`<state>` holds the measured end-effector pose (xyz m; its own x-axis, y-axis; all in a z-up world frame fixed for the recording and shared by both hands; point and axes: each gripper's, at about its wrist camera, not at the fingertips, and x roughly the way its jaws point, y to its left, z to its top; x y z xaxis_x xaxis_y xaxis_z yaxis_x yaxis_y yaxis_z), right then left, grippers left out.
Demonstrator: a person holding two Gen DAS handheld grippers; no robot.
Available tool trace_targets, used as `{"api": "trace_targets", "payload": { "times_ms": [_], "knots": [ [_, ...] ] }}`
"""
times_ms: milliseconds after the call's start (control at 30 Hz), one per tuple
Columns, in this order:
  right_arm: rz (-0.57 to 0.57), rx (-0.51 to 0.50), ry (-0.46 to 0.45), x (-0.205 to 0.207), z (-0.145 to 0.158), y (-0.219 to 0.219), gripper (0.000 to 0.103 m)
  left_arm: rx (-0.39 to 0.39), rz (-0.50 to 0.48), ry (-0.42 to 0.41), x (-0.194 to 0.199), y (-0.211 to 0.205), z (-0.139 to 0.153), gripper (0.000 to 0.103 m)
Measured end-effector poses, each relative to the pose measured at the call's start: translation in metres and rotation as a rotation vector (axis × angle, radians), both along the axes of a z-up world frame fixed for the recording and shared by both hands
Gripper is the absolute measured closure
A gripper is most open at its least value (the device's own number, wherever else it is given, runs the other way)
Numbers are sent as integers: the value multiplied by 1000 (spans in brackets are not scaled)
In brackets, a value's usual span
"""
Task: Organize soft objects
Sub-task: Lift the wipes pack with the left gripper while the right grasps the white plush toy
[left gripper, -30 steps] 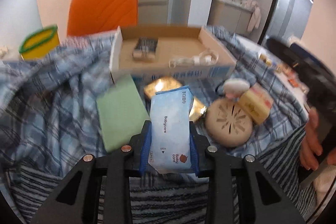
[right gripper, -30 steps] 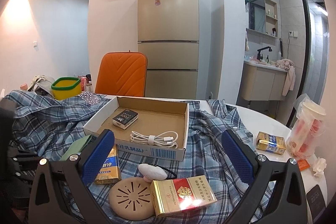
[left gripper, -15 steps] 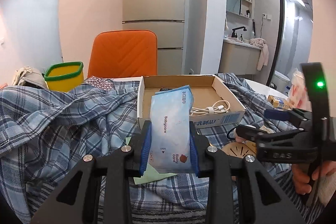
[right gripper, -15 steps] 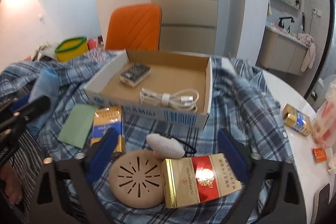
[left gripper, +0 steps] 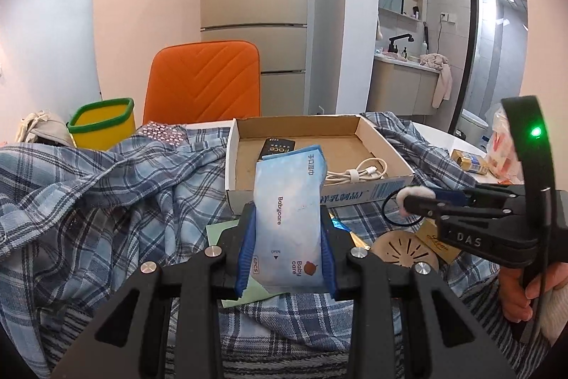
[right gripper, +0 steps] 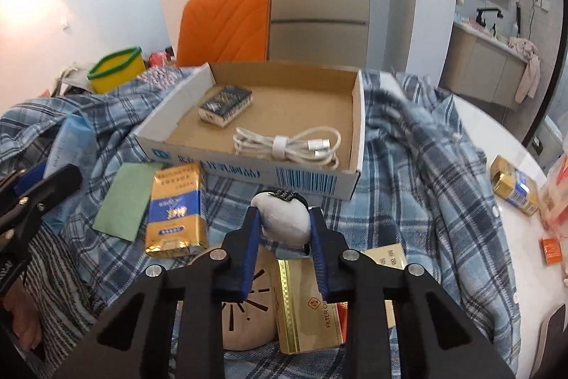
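Gripping wipes pack point(left gripper: 288, 219); remote point(left gripper: 276, 147) half-hidden behind.

Blue wipes pack point(left gripper: 288, 219) upright, white pouf point(right gripper: 284, 219) held

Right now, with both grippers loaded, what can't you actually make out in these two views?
- Left wrist view: the near end of the wipes pack is hidden between the left gripper fingers.
- Right wrist view: the round vented disc is mostly covered by the right gripper; the white puff hides its own underside.
- Right wrist view: the black box label is blurred, unreadable.
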<state>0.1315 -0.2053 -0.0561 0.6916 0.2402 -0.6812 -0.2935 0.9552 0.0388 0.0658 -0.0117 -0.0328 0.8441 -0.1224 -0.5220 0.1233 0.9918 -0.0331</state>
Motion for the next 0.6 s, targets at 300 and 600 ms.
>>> {"api": "trace_targets", "payload": {
  "times_ms": [300,600],
  "knots": [
    [14,-2,-230,-35,29,4,74,-5,7,-22,-6,1,3,72],
    [20,-9,-374,-58,46,10,74,-7,-1,-90,-17,0,16,72]
  ]
}}
